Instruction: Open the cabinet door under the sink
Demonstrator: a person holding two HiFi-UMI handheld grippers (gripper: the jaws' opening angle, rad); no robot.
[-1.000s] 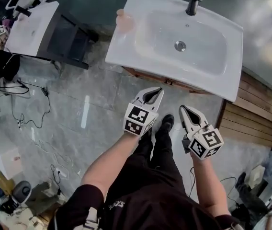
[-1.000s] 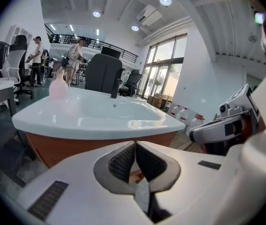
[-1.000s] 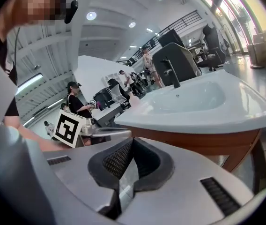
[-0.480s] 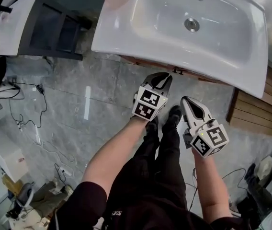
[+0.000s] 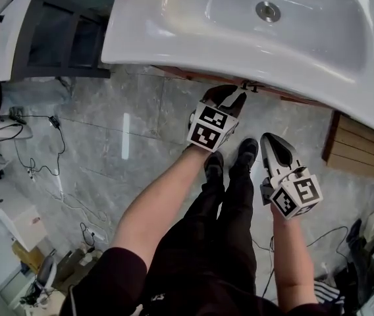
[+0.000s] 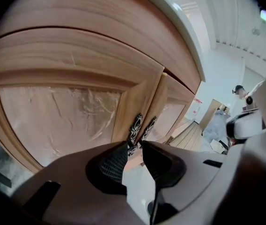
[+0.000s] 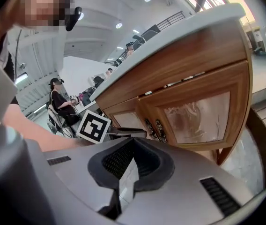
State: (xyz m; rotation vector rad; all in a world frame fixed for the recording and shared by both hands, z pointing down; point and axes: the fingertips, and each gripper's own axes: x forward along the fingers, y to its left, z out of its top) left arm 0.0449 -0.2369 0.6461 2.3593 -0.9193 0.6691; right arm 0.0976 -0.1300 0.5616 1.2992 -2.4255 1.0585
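The left gripper [image 6: 134,146], its jaws just opening and now spread, noses at the paired ornate handles [image 6: 136,125] at its 12 o'clock, where the under-sink cabinet doors [image 6: 58,111] meet; nothing is pinched yet. The handles stand side by side, so closing may catch both or slip off the scrollwork. The right gripper [image 7: 131,143], pressed together, hangs at its 4 o'clock

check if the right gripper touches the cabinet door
Apart: the head view shows floor between the right gripper and the cabinet door.
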